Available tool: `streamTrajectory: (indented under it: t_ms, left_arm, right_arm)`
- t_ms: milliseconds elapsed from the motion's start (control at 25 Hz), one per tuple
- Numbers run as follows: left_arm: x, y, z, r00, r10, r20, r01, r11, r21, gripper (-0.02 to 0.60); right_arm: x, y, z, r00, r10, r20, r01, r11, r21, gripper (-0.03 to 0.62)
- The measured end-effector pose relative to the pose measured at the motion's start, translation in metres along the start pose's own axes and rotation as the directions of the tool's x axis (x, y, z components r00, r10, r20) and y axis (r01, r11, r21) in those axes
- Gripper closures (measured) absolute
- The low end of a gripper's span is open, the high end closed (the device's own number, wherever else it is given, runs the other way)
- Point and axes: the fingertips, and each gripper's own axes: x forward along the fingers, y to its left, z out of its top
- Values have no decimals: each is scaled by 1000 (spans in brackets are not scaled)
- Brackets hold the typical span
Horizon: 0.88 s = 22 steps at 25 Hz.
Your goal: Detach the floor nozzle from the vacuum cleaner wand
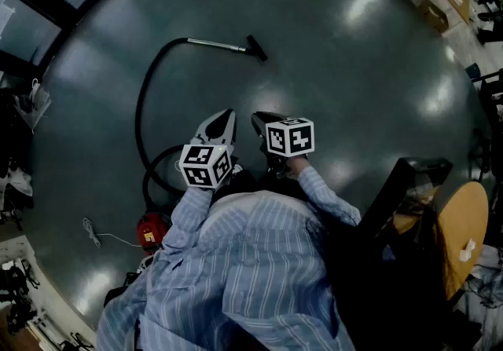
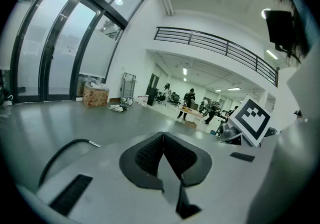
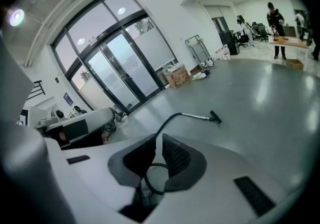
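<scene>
The vacuum's metal wand point(image 1: 216, 45) lies on the grey floor far ahead, with the black floor nozzle point(image 1: 256, 47) on its right end. A black hose point(image 1: 143, 106) curves from the wand back to the red vacuum body point(image 1: 151, 230) at my lower left. In the right gripper view the wand point(image 3: 197, 116) and nozzle point(image 3: 215, 117) lie well beyond the jaws. My left gripper point(image 1: 228, 114) point(image 2: 163, 134) is shut and empty. My right gripper point(image 1: 255, 118) point(image 3: 159, 138) is shut too, with only a hairline slit and nothing held. Both hover over the floor, well short of the wand.
A cardboard box point(image 3: 175, 75) stands by the glass doors point(image 3: 115, 67). A round wooden table point(image 1: 464, 232) and a black stand point(image 1: 405, 184) are close on my right. A white cable point(image 1: 98, 235) lies near the vacuum body. People point(image 2: 189, 100) stand around a distant table.
</scene>
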Motion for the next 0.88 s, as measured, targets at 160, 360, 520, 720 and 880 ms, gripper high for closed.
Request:
streamTrajectory:
  t_ms: [160,360,520,720,880]
  left_arm:
    - [-2,3,-1,1000,5,6,-5,1000,-7,575]
    - [-2,6,-3,1000,0,-2,0,1000,-11,575]
    - [-6,9,-6,1000,-3,-6,3,1000,-12,575]
    - [-8,12,-6,1000,-5,-9,5,1000,-17,575]
    - [-11,15,-10,1000,-4,-12,4,1000,-16,575]
  right_arm:
    - [-1,-2,-1,1000,-22,-2,22,1000,-21,548]
    - [0,-3,-1,1000,-21,8,21,1000,13,548]
    - [2,-2,-5,1000,-17,10,16,999,39,548]
    - [4,0,-8,1000,-19,-1,19,999,44,548]
    - [7,1,-13,999,-31,-5,32,999,35,548]
